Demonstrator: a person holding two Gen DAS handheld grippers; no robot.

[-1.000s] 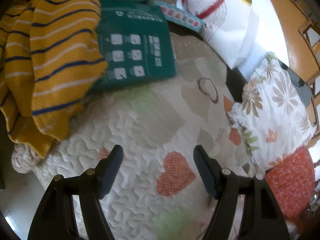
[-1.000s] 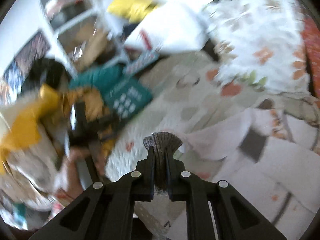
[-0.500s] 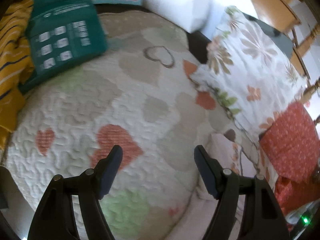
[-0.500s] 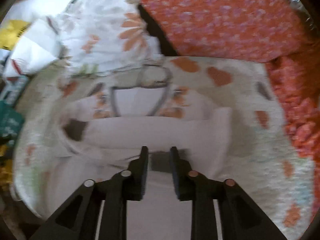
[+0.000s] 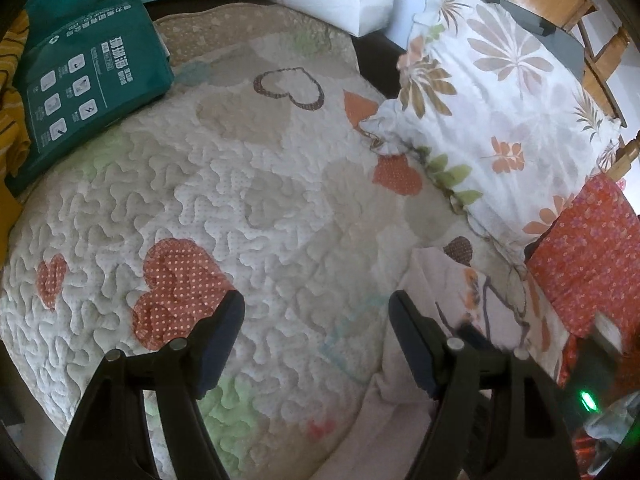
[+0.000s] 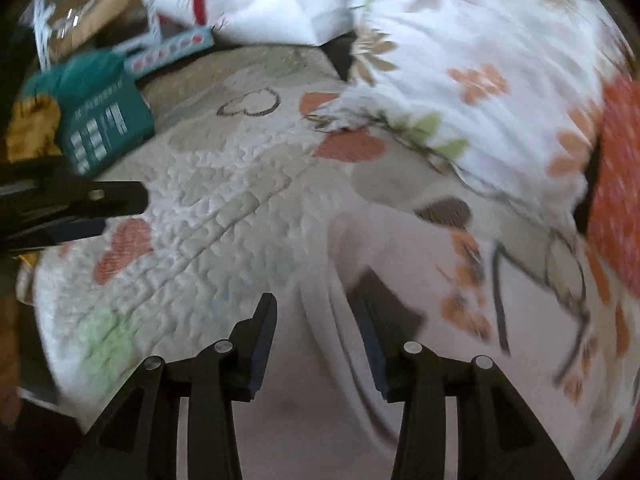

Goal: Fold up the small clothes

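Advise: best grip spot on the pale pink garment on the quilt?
Probably the pink garment's rounded left edge, where it lies flat on the quilt. Come from the bare quilt side so one jaw can slide under the hem. The right gripper already straddles that edge, jaws opening, not pressing on it. The far side runs toward the floral pillow, offering less room.

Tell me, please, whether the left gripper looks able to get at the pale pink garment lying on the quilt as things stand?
Probably yes: the left gripper is open over bare quilt, and the pale pink garment lies beside its right finger with nothing between.
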